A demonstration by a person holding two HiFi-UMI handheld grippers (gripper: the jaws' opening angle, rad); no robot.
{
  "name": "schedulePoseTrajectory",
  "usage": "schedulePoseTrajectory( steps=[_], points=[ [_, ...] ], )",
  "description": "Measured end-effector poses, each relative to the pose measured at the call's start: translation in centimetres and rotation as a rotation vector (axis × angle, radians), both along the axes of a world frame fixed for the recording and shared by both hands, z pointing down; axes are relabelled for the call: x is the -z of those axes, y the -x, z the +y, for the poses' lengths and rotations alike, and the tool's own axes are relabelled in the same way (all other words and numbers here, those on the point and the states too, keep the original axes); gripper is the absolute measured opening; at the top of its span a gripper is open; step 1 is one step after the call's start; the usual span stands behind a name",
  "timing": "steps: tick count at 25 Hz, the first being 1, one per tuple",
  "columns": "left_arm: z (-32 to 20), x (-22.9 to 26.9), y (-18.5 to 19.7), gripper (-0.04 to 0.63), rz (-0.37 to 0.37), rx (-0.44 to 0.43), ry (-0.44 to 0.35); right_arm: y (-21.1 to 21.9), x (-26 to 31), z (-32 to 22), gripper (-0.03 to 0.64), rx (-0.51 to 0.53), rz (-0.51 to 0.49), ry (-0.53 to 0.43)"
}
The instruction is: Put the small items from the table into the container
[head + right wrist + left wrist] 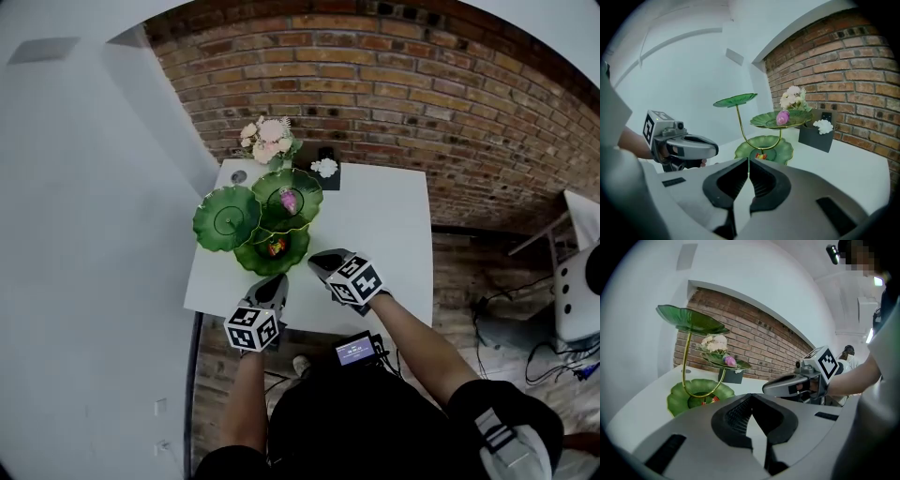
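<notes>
A: Entry one, the hand-held tools?

B: Left gripper (751, 398): grey moulded plastic with ribbed black pads. Its jaws are closed together with nothing between them. Right gripper (748, 161): same make, jaws pressed to a thin slit, likewise empty. Each carries a cube of black-and-white square markers. Both are held side by side over the near edge of the table (384, 220), a flat white rectangular top.

A: The container?

B: Lotus-leaf stand (764, 146), just beyond the grippers on the left half of the table. It has three glossy green dishes, round with wavy rims and veined like leaves. They sit at different heights on a thin, curved gold stem (739, 123).

A: Contents?

B: Pink item (783, 117): small, smooth and egg-shaped, lying in the middle dish. Red-and-orange item (761, 156): small, shape unclear, lying in the lowest dish.

A: Beyond the stand?

B: Bouquet (267, 139) of pale pink and cream blooms at the table's far left. Just to its right stands a dark box (816, 137), matt and rectangular, with a white frilly ornament (823, 125) at its top. A rough red brick wall (422, 94) runs behind the far edge.
</notes>
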State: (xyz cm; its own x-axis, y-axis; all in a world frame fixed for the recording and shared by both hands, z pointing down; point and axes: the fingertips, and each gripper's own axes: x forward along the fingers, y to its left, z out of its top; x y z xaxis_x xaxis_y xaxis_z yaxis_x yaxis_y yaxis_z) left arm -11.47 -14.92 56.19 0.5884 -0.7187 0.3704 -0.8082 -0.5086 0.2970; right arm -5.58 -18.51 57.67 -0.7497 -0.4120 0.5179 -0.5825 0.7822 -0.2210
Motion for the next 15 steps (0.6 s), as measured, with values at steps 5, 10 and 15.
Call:
schedulePoseTrajectory(
  steps=[5, 10, 15],
  points=[
    [0.9, -0.8, 0.5, 0.009, 0.010, 0.019, 0.008, 0.3, -1.1, 1.1, 0.023, 0.010, 0.000, 0.025],
    [1.6, -1.3, 0.5, 0.009, 0.024, 0.018, 0.018, 0.6, -1.7, 1.8, 0.023, 0.016, -0.003, 0.043],
    [1.6, -1.1, 0.9, 0.009, 0.049, 0.036, 0.006, 0.7, -1.8, 1.9, 0.023, 0.016, -0.008, 0.046]
  ],
)
